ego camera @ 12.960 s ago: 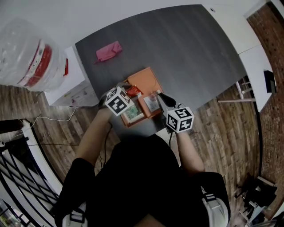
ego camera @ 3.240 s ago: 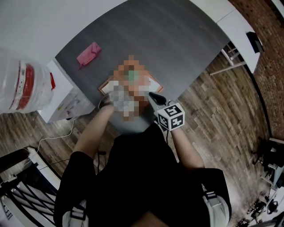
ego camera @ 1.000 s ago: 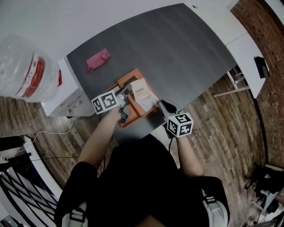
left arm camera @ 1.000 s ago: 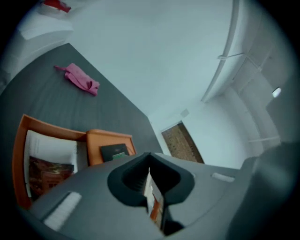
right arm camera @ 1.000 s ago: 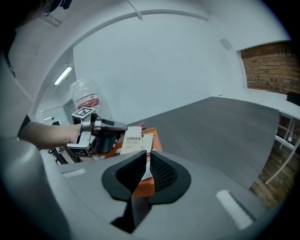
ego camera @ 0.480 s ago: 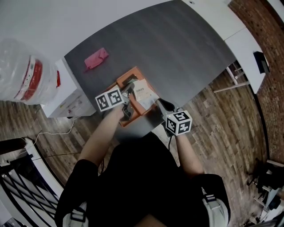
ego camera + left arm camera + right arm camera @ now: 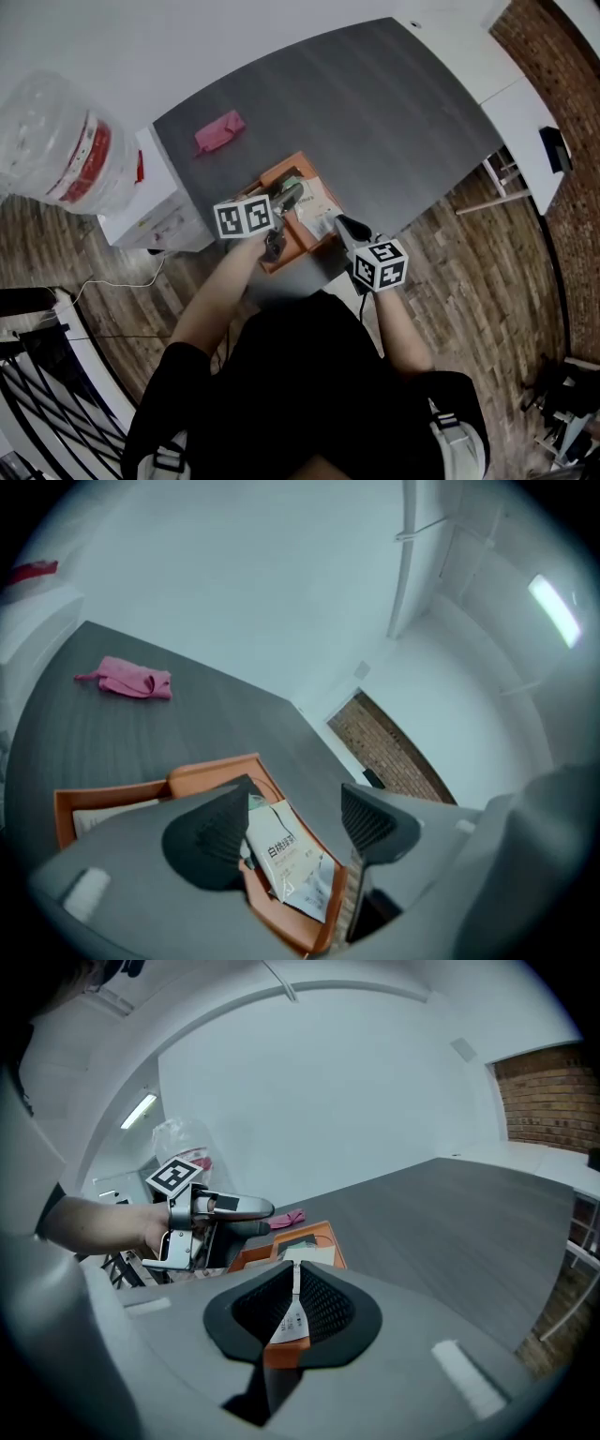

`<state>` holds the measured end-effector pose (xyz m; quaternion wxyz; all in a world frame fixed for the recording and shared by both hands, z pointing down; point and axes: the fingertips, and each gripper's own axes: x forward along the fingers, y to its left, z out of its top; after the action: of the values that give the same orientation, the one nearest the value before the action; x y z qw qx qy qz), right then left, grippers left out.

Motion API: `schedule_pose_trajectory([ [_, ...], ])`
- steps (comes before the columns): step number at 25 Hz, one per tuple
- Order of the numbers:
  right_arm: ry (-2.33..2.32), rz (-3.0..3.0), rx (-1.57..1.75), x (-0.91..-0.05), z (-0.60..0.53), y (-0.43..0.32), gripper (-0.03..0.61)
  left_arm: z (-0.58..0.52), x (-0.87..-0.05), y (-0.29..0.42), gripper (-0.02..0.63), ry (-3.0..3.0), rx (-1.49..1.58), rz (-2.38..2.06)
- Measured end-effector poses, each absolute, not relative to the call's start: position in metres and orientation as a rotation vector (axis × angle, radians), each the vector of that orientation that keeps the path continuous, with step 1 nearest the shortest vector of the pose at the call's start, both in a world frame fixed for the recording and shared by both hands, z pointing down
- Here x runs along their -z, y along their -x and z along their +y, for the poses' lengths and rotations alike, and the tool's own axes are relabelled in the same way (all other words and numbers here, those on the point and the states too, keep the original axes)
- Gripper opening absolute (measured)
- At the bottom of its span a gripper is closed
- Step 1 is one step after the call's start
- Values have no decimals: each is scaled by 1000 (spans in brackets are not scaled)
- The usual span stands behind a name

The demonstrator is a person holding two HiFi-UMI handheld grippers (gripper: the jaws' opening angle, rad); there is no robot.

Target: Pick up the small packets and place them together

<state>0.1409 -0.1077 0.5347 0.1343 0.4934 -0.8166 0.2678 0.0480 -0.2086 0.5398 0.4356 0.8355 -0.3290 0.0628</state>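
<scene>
An orange tray point(image 7: 292, 247) sits at the near edge of the dark grey table point(image 7: 375, 103). In it lies a white printed packet point(image 7: 281, 850), flat, right under my left gripper point(image 7: 291, 832). That gripper's jaws have just been opening and stand apart above the packet without touching it. My right gripper point(image 7: 295, 1283) is shut on a small white packet point(image 7: 289, 1321), pinched edge-on between its pads at the tray's near right corner. In the head view the left gripper point(image 7: 292, 194) reaches over the tray from the left, and the right gripper point(image 7: 337, 223) from below.
A pink cloth point(image 7: 218, 131) lies on the table beyond the tray. Left of the table stand a white cabinet point(image 7: 159, 192) and a large water bottle point(image 7: 70, 141). A white desk point(image 7: 511, 103) adjoins on the right. Wooden floor runs below the near edge.
My left gripper's jaws have opened over the tray and its wrist has rolled; the white packet now lies loose in the tray. The right gripper has stayed put, still shut.
</scene>
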Motion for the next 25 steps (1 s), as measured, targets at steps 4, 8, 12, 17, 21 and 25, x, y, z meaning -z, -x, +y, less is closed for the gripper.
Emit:
schedule_pose_trajectory([
  [4,-1394,-2384,-746,-531,-112,-137,25,-209,-512,-38,293,-2197,-59,-814],
  [8,-1324,-2411,-693,-525,-124,-128,25,-207,-496,-21,291,-2298,-47,-858],
  [12,-1280,-2442,-651,-517,-141,-119,25,-206,-494,8,255,-2370,-51,-960],
  [17,-1221,-2471,-636,-516,-152,-108,21,-197,-520,49,109,-2284,-66,-1115],
  [21,-1199,-2472,-640,-519,-158,-108,20,-187,-538,76,61,-2198,-57,-1181],
  [25,-1208,-2450,-646,-523,-163,-120,20,-171,-555,106,32,-2163,-93,-1240],
])
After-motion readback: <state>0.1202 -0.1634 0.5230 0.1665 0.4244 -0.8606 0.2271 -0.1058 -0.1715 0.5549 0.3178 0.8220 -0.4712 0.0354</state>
